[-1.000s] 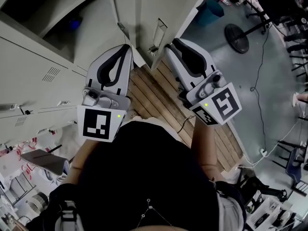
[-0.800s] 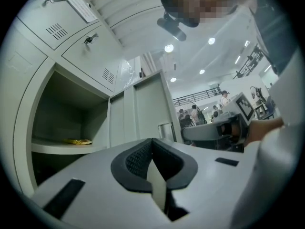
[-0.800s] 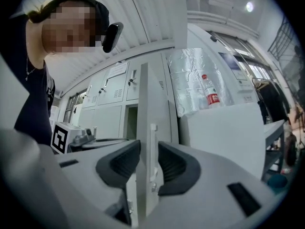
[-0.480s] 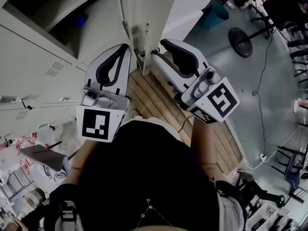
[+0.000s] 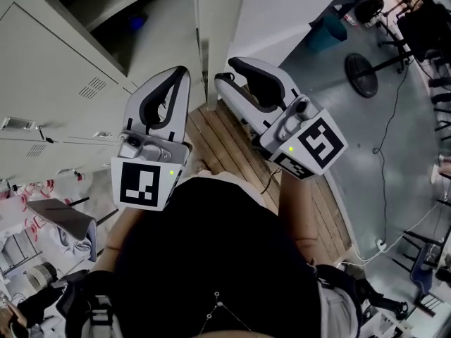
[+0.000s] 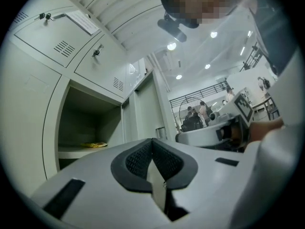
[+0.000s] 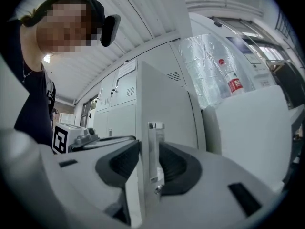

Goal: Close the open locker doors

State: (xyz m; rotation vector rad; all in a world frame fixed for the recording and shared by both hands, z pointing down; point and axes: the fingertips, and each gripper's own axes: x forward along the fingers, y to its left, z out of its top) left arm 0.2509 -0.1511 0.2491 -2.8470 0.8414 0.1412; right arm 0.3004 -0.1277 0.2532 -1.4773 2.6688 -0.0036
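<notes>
The pale grey locker bank [image 5: 63, 83] fills the left of the head view, with one compartment [image 5: 106, 13] standing open; in the left gripper view that compartment [image 6: 86, 123] holds a yellow item [image 6: 93, 145] on its shelf. The open door [image 5: 211, 20] stands edge-on toward me. My right gripper [image 5: 220, 74] straddles that edge: the door [image 7: 162, 104] and its metal latch plate [image 7: 154, 149] sit between the spread jaws, pads not clearly pressing. My left gripper [image 5: 184, 72] hangs shut and empty, just left of the door.
Wooden slats [image 5: 225, 146] lie underfoot. To the right are grey floor, a round fan base [image 5: 363, 76], a teal bin [image 5: 328, 30], cables and chairs. Closed lockers with keys [image 5: 14, 123] sit at left. A fire extinguisher [image 7: 233, 82] shows behind plastic sheeting.
My right gripper has swung left toward the locker bank with the door's edge, and its jaws stand wider. The left gripper has hardly moved.
</notes>
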